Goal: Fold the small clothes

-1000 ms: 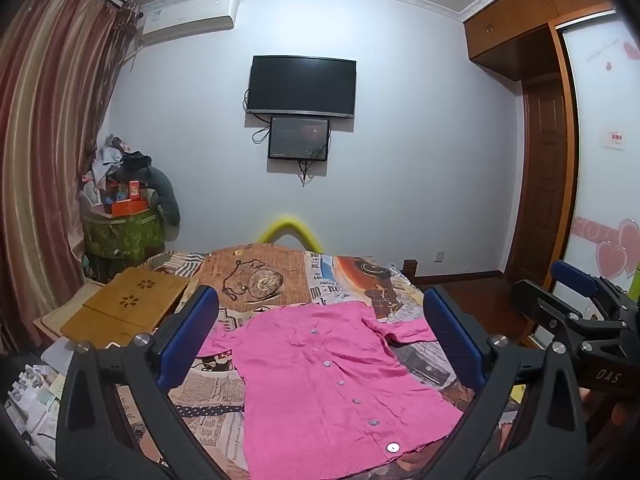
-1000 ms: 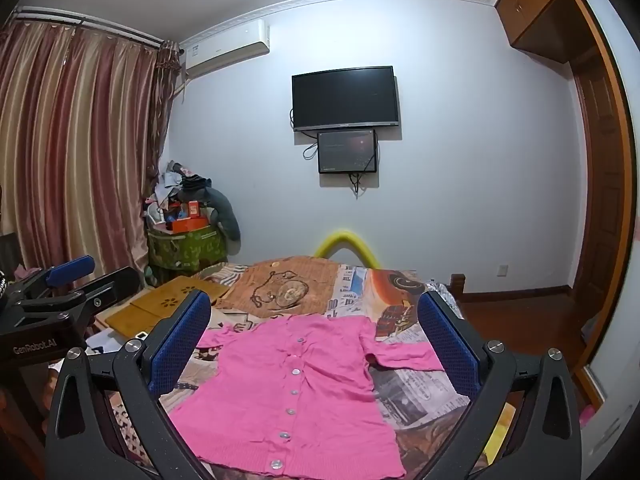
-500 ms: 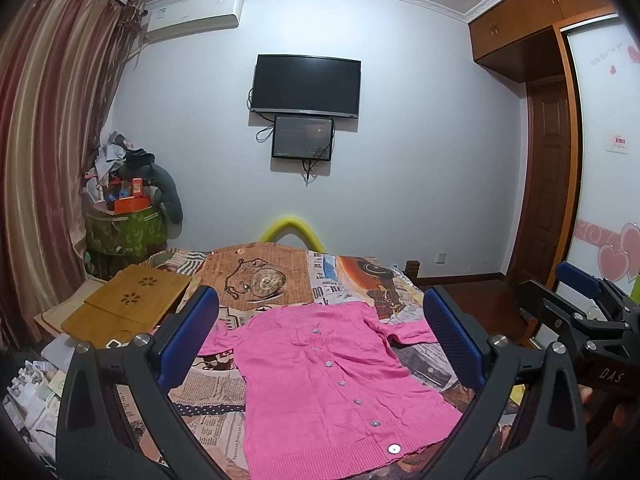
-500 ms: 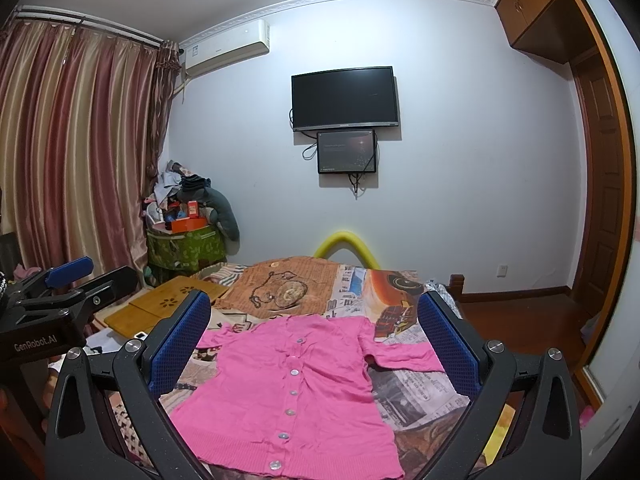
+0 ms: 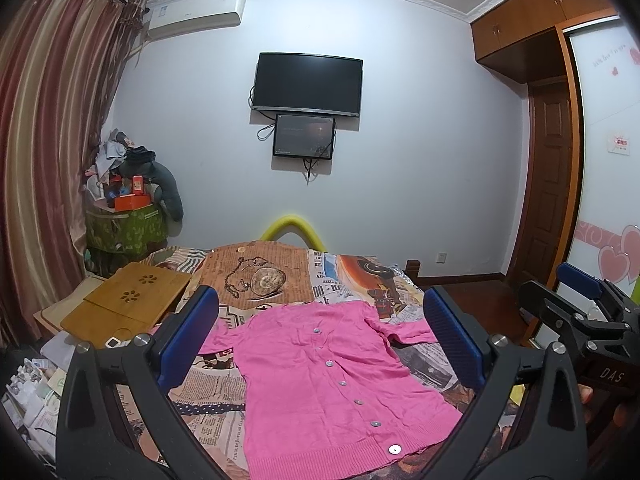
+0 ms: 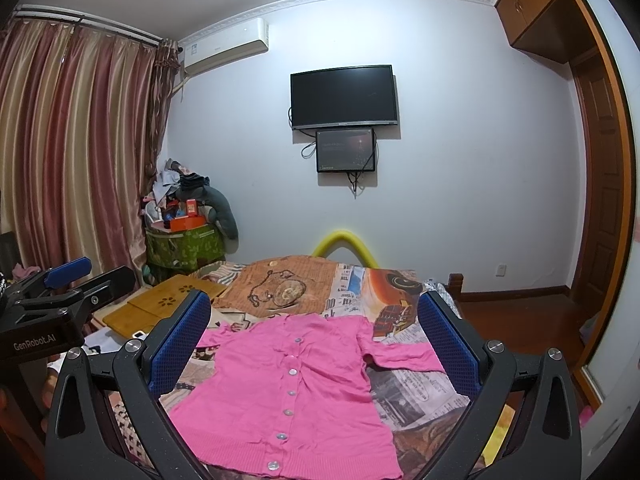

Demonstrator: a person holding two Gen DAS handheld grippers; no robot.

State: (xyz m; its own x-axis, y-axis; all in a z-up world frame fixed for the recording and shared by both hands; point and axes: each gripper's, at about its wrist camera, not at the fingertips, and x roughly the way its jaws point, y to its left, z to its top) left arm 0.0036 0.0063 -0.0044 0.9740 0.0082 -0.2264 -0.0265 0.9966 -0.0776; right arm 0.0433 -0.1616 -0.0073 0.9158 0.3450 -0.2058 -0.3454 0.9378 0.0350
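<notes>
A pink buttoned cardigan lies spread flat, front up, on a bed covered with a newspaper-print sheet. Its sleeves stick out to both sides. My left gripper hangs above the near part of the cardigan, open, with nothing between its blue pads. My right gripper is likewise open and empty above the garment. Each gripper shows at the edge of the other's view: the right gripper at the right, the left gripper at the left.
Wooden lap trays lie at the bed's left side beside a cluttered green box. A yellow foam tube arcs at the bed's far end. A TV hangs on the wall; a wardrobe and door stand right.
Both grippers stay open and almost still; the left wrist view has drifted very slightly. The cardigan has not moved.
</notes>
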